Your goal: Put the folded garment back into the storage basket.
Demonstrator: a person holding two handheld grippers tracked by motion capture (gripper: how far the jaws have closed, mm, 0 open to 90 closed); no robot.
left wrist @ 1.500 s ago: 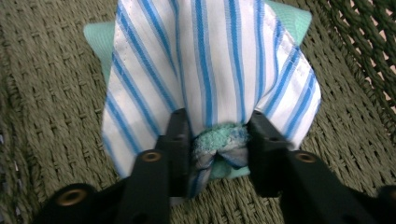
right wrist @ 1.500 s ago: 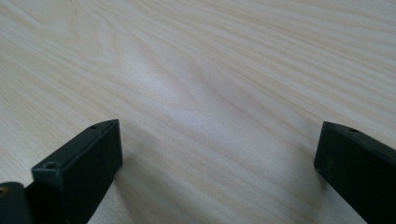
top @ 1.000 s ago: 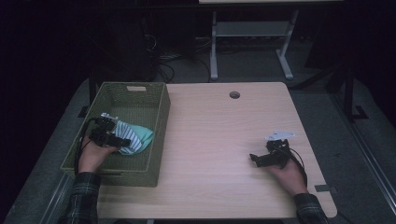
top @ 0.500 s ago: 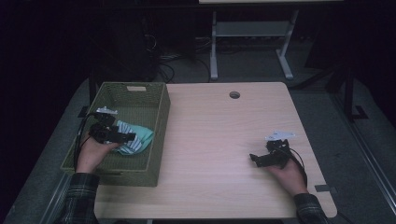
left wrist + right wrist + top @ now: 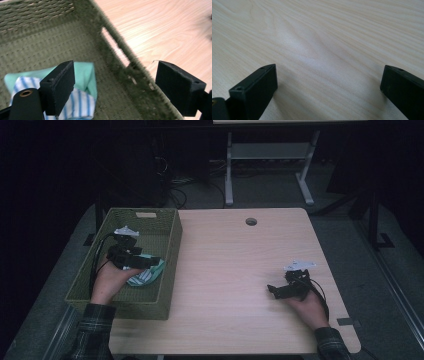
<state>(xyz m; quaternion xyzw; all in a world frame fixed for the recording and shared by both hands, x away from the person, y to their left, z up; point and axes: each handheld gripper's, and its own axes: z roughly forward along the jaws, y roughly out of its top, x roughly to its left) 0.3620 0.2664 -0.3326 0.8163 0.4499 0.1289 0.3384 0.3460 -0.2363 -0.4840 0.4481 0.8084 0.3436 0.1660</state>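
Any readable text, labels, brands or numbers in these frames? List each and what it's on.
None readable.
The pale tag on the far wall of the green woven basket is too small and blurred to tell whether it carries print.
The striped cloth in the basket shows blue and white stripes and plain green, no lettering.
The wooden table and both grippers' black pads carry no markings.

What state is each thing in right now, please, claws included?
Left claw: open, nothing between its jaws, above the basket; its jaws have just been opening.
Right claw: open, empty, low over the table.
Cloth: crumpled, lying loose on the basket floor.
Basket: upright on the table's left side, holding the cloth.
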